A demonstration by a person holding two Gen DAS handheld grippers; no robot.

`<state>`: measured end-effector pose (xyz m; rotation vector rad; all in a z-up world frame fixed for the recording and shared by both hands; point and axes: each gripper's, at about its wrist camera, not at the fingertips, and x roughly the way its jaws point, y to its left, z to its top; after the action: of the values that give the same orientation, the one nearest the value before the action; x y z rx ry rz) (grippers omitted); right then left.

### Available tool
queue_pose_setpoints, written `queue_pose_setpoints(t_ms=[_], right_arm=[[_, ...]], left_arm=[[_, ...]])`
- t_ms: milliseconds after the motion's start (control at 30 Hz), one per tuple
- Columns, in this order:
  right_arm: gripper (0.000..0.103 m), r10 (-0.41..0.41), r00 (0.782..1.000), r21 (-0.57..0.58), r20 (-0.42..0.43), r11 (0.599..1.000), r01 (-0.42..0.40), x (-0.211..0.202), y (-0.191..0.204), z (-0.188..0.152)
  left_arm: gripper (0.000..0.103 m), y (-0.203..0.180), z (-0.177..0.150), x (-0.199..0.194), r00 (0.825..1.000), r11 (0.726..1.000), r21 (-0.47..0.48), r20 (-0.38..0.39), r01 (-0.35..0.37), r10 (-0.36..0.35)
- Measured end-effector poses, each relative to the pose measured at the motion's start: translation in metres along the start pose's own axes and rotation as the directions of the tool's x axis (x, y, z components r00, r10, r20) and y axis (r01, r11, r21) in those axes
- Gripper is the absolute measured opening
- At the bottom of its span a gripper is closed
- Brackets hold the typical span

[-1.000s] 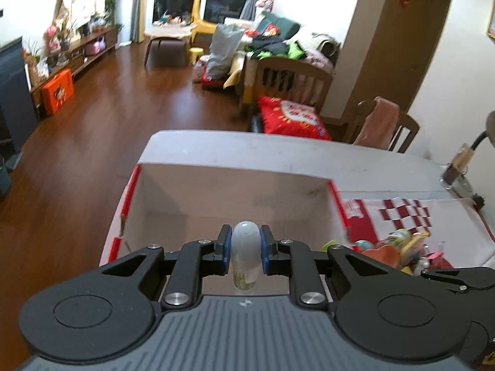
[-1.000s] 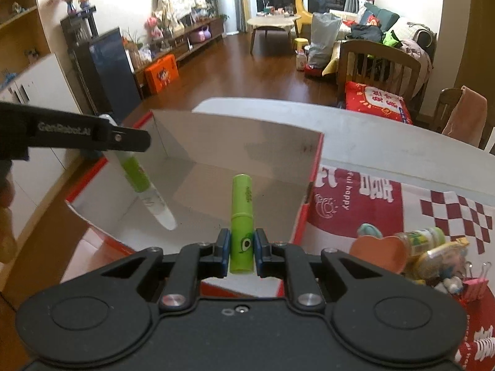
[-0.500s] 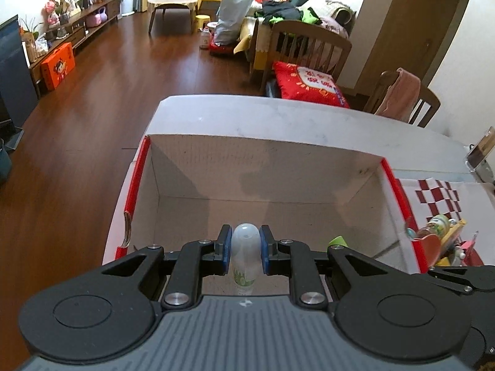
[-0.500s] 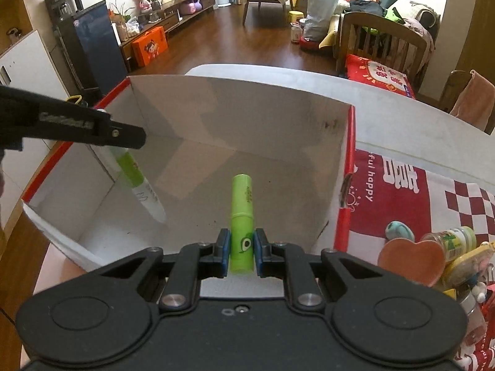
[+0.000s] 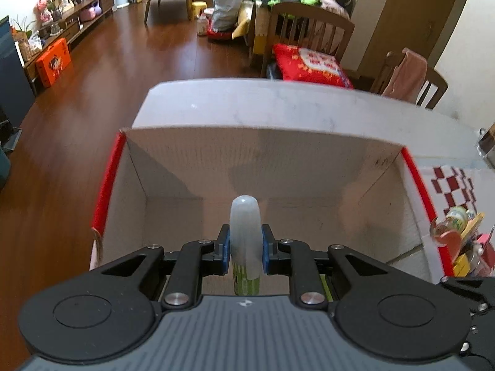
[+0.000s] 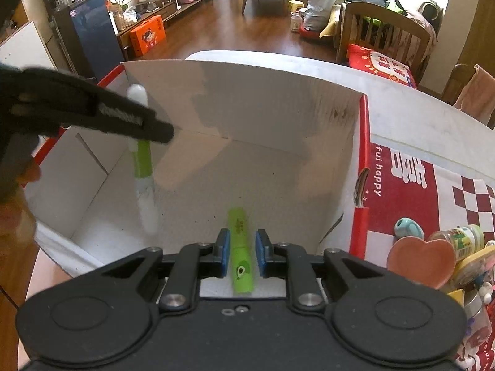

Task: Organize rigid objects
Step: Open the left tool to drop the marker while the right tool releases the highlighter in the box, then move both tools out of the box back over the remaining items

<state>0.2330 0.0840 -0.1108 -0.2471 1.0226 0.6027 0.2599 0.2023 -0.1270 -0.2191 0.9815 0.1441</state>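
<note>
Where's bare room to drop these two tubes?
The cardboard box floor is bare between its back wall and red right edge. The red cloth is free near the box; crowded farther right around the pink heart dish and jars.

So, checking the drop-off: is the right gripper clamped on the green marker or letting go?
Letting go. The right gripper is opening; gaps show between its pads and the green marker over the box.

Right wrist view: open box centre, on the table. Clutter pile outside it at 4 o'clock, on the patterned cloth. Chair beyond at 1 o'clock, cabinet at 10.
</note>
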Motion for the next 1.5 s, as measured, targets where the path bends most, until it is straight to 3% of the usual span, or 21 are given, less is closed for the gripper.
queue_pose_setpoints(t_ms=[333, 500, 1067, 1167, 1233, 1267, 1500], right_arm=[[0.026, 0.032, 0.999, -0.002, 0.022, 0.999, -0.032, -0.015, 0.001, -0.001], [0.037, 0.050, 0.997, -0.004, 0.051, 0.999, -0.049, -0.029, 0.002, -0.002], [0.052, 0.083, 0.986, -0.015, 0.143, 0.997, -0.081, -0.081, -0.007, -0.014], [0.054, 0.092, 0.983, -0.022, 0.159, 0.996, -0.090, -0.090, -0.011, -0.016], [0.057, 0.100, 0.980, -0.031, 0.170, 0.995, -0.096, -0.097, -0.014, -0.020], [0.058, 0.108, 0.979, -0.039, 0.175, 0.994, -0.103, -0.101, -0.016, -0.022], [0.070, 0.133, 0.964, -0.084, 0.231, 0.990, -0.117, -0.134, -0.033, -0.039]], left_arm=[[0.019, -0.007, -0.014, -0.006, 0.999, 1.000, 0.028, -0.030, -0.013, 0.014], [0.019, -0.007, -0.021, -0.022, 1.000, 0.999, 0.039, -0.004, -0.030, 0.030], [0.020, -0.026, -0.042, -0.082, 0.993, 0.997, 0.039, 0.096, -0.067, 0.063], [0.032, -0.035, -0.047, -0.092, 0.991, 0.997, 0.050, 0.120, -0.060, 0.054], [0.061, -0.041, -0.050, -0.100, 0.990, 0.998, 0.051, 0.138, -0.047, 0.040], [0.066, -0.044, -0.050, -0.104, 0.988, 0.998, 0.051, 0.152, -0.041, 0.032], [0.067, -0.072, -0.059, -0.129, 0.979, 0.998, 0.063, 0.203, -0.029, 0.016]])
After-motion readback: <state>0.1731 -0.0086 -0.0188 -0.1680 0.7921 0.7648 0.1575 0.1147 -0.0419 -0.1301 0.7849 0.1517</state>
